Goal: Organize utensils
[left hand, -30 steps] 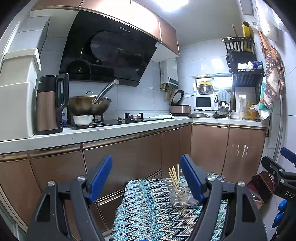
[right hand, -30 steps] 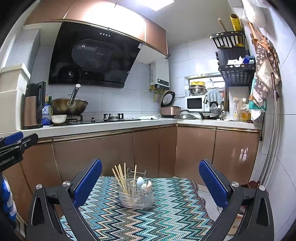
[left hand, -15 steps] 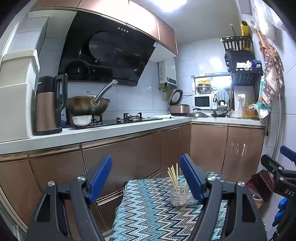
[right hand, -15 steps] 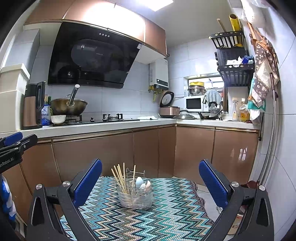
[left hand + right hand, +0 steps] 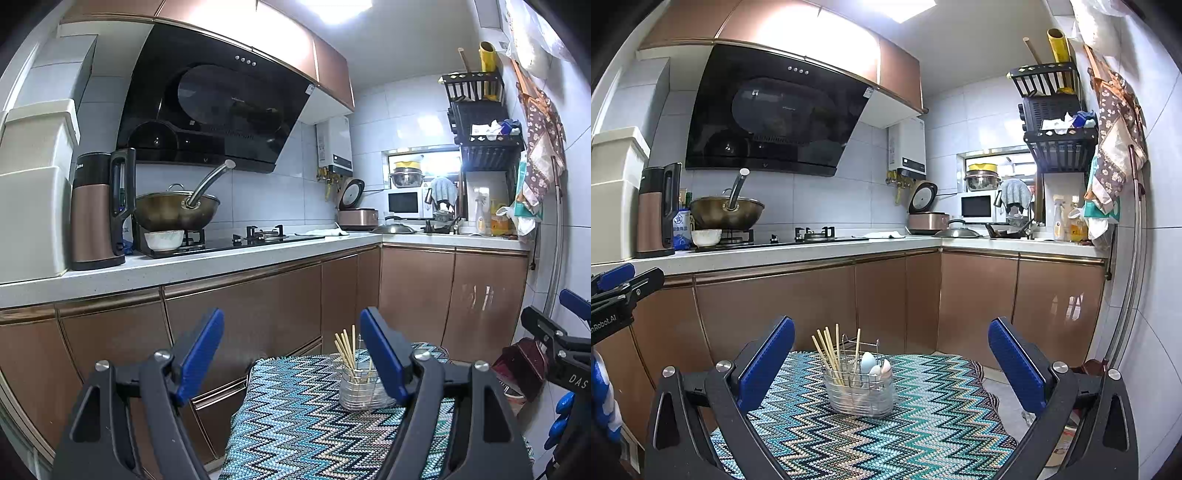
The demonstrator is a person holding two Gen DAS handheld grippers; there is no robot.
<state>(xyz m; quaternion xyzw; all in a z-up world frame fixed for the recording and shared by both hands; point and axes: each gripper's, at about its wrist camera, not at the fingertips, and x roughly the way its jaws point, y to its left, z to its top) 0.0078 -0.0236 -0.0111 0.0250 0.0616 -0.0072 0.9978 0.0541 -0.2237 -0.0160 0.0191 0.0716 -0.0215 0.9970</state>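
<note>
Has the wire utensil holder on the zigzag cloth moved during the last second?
No. In the right wrist view the utensil holder sits at the same spot on the zigzag cloth, in front of the same cabinet doors.

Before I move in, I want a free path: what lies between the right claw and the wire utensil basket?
Only bare zigzag-patterned woven cloth lies between the open right claw and the wire utensil basket, as the right wrist view shows.

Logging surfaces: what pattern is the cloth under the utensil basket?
Teal-and-black zigzag cloth; right wrist view.
</note>
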